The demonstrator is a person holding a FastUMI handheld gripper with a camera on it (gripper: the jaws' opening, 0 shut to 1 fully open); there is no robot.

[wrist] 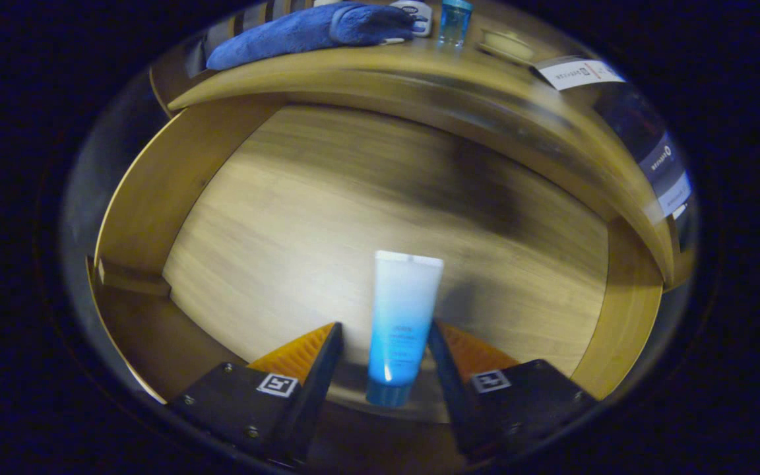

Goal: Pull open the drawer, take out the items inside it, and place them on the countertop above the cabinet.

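Drawer (380,198) open; gripper (385,340) spread around the tube (398,323), right finger touching, left apart. Take-out step: next likely pinch, then lift to countertop (419,72) above the drawer.

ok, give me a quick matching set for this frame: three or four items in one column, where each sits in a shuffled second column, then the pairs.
Items:
1. tube
2. blue towel
3. clear blue bottle
4. shallow dish

Places:
A. on the countertop, folded, far end from the dish
B. between the fingers of the tongs, inside the open drawer
C. on the countertop, nearest the paper label
D. on the countertop, standing between the towel and the dish

Pairs: 1-B, 2-A, 3-D, 4-C

The right finger touches the tube; the left looks slightly apart.
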